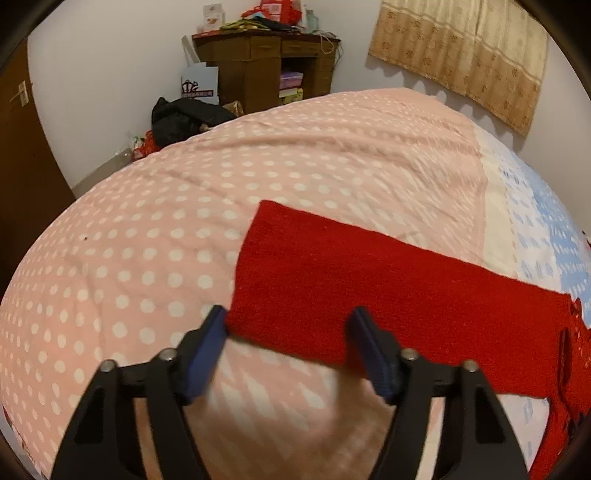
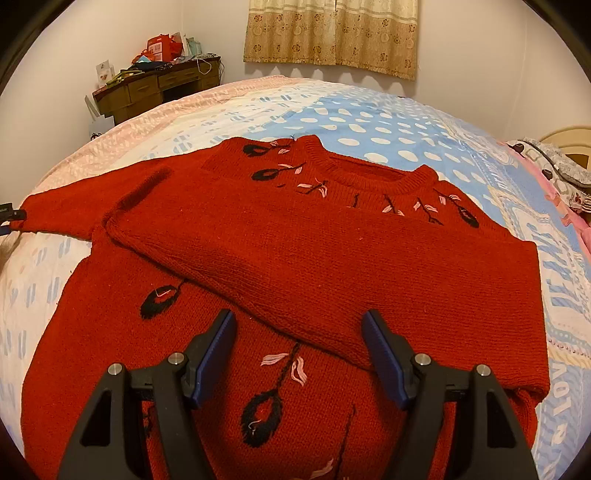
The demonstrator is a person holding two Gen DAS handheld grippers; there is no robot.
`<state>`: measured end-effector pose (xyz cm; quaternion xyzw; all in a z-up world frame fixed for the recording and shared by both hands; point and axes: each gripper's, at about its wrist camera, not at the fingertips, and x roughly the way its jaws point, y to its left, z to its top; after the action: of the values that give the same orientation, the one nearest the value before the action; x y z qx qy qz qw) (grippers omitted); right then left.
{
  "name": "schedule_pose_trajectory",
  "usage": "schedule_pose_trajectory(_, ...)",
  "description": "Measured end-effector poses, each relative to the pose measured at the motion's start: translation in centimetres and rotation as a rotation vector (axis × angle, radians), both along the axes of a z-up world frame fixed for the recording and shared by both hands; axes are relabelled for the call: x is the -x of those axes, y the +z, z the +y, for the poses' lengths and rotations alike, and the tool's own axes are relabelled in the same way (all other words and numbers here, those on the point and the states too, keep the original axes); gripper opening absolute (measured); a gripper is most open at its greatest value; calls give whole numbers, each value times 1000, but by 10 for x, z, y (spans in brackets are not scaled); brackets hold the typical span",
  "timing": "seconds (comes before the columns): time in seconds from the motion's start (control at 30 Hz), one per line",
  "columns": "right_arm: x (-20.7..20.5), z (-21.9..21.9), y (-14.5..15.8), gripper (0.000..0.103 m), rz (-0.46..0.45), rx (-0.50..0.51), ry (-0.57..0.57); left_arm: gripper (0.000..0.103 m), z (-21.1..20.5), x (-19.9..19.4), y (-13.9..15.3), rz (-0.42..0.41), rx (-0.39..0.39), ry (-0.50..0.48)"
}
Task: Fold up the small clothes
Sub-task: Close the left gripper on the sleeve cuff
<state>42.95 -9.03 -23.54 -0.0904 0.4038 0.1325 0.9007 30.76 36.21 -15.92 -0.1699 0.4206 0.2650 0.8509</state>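
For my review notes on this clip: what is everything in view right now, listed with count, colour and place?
sweater: one, red with black and pink embroidery, flat on the bed, one sleeve folded across the chest
left sleeve: one, red, stretched out over the pink side of the bed
bedcover: one, pink with white dots on one side, blue with white dots on the other
desk: one, brown wood, against the far wall, cluttered on top
curtain: one, beige patterned, on the far wall
dark bundle: one, black, on the floor by the desk
left hand-held gripper: black with blue pads, jaws apart, at the cuff
right hand-held gripper: black with blue pads, open above the sweater
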Motion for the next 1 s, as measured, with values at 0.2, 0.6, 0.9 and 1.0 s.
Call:
schedule_pose_trajectory(0.2, 0, 0, 0, 71, 0, -2, 0, 23, -3, 1, 0, -42, 2, -31)
schedule_pose_trajectory(0.6, 0, 0, 0, 71, -1, -2, 0, 16, -11, -8, -1, -52, 3, -50)
schedule_pose_trajectory(0.9, 0, 0, -1, 71, -2, -2, 0, 10, -26, -6, 17, -94, -20, -109)
schedule_pose_trajectory(1.0, 0, 1, -1, 71, -2, -2, 0, 10, -28, -6, 23, -106, -18, -116)
